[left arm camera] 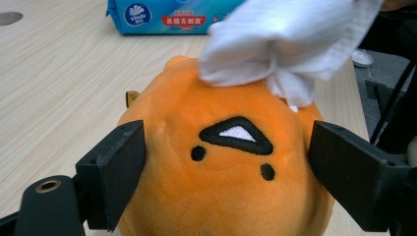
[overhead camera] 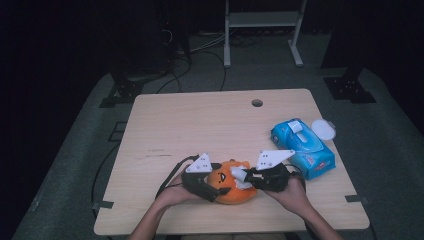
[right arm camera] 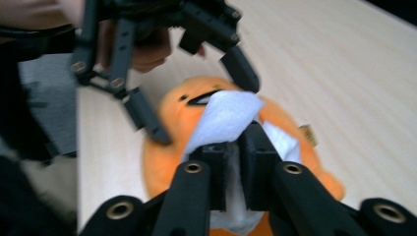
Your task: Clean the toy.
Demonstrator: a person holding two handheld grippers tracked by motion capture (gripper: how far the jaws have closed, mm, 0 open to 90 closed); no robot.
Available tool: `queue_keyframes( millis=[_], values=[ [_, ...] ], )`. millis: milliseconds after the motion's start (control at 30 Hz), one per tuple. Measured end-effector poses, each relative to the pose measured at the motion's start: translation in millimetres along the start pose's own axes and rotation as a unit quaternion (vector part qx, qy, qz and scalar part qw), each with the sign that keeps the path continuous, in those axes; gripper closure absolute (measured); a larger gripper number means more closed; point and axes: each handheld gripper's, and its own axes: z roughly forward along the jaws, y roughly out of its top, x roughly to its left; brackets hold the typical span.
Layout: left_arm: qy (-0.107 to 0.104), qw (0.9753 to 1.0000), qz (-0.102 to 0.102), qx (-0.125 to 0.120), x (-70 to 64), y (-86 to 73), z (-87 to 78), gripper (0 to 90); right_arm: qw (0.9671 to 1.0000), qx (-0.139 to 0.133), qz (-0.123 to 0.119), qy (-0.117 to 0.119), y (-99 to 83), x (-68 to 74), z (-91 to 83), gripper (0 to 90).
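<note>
An orange plush toy [overhead camera: 231, 186] with a black stitched face lies near the table's front edge. My left gripper [overhead camera: 219, 190] is shut on it, one jaw pressed against each side of the toy [left arm camera: 226, 191]. My right gripper [overhead camera: 248, 177] is shut on a white wipe [overhead camera: 240, 176], which rests on the top of the toy. In the left gripper view the wipe [left arm camera: 280, 39] hangs down onto the orange fabric. In the right gripper view the wipe [right arm camera: 223, 118] sticks out past the closed jaws of the right gripper [right arm camera: 235, 147], with the plush toy [right arm camera: 164, 152] and the left gripper [right arm camera: 202, 107] beyond.
A blue pack of wipes [overhead camera: 302, 147] lies right of the toy, with a round white lid [overhead camera: 323, 130] at its far end. A cable hole [overhead camera: 257, 103] sits near the table's [overhead camera: 200, 125] far edge. A white stand [overhead camera: 262, 20] is on the floor behind.
</note>
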Motion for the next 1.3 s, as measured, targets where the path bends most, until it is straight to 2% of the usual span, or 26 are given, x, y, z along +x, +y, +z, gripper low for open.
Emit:
queue_keyframes(
  millis=[133, 167, 267, 300, 367, 500, 600, 633, 667, 700, 800, 1000, 1033, 1167, 1233, 1300],
  values=[
    [-0.005, 0.9999, 0.011, 0.004, -2.2, 0.6, 0.9, 15.9, 0.9996, 0.008, -0.019, -0.019, 6.0, 1.2, 10.7, 75.9],
    [-0.005, 0.9999, 0.013, 0.006, -2.3, 0.7, 0.7, 16.0, 0.9994, 0.010, -0.028, -0.021, 7.1, 1.2, 14.4, 75.0],
    [-0.007, 0.9998, 0.015, 0.009, -1.5, -0.7, -0.1, 16.0, 0.9993, 0.015, -0.030, -0.017, 7.8, 0.9, 23.4, 72.8],
    [-0.008, 0.9998, 0.016, 0.009, -1.2, -1.3, -0.1, 16.0, 0.9995, 0.015, -0.025, -0.009, 7.4, -0.5, 25.6, 71.7],
    [-0.010, 0.9998, 0.016, 0.010, -1.2, -1.7, 0.2, 15.9, 0.9998, 0.008, 0.006, 0.018, 5.5, -6.7, 29.5, 68.2],
    [-0.012, 0.9996, 0.022, 0.013, -1.6, -1.7, 0.8, 15.9, 0.9995, -0.001, 0.014, 0.030, 1.8, -9.9, 32.7, 66.3],
    [-0.013, 0.9996, 0.021, 0.012, -1.2, -2.4, 1.4, 15.8, 0.9995, 0.002, 0.014, 0.029, 1.0, -9.7, 34.3, 67.6],
    [-0.014, 0.9996, 0.020, 0.012, -1.0, -2.5, 1.4, 15.9, 0.9997, 0.012, 0.007, 0.021, 1.0, -8.1, 35.1, 74.8],
    [-0.014, 0.9996, 0.020, 0.013, -0.9, -2.5, 1.5, 15.9, 0.9997, 0.012, 0.007, 0.021, 1.0, -8.1, 35.1, 74.8],
    [-0.012, 0.9996, 0.021, 0.015, -0.9, -2.4, 1.5, 16.0, 0.9996, 0.020, 0.008, 0.019, 1.5, -7.5, 35.1, 78.9],
    [-0.008, 0.9997, 0.019, 0.013, -0.3, -2.8, 0.7, 16.3, 0.9996, 0.022, 0.009, 0.013, 2.2, -8.4, 27.0, 83.7],
    [-0.011, 0.9997, 0.017, 0.012, 2.0, -3.8, -0.5, 16.3, 0.9997, 0.021, 0.013, -0.010, -12.1, -12.2, 8.6, 84.2],
    [-0.010, 0.9997, 0.017, 0.013, 2.1, -3.4, -0.5, 16.3, 0.9993, 0.030, 0.006, -0.023, -16.0, -11.4, 3.3, 84.3],
    [-0.010, 0.9997, 0.018, 0.014, 2.2, -3.3, -1.0, 16.3, 0.9982, 0.044, -0.007, -0.039, -18.3, -9.0, -3.1, 84.4],
    [-0.011, 0.9998, 0.015, 0.011, 2.5, -3.7, -0.7, 16.3, 0.9982, 0.044, -0.004, -0.041, -20.2, -9.0, -6.1, 84.4],
    [-0.012, 0.9997, 0.017, 0.009, 1.6, -3.7, 0.7, 16.3, 0.9991, 0.029, 0.009, -0.031, -18.2, -8.7, -6.9, 84.4]
  ],
)
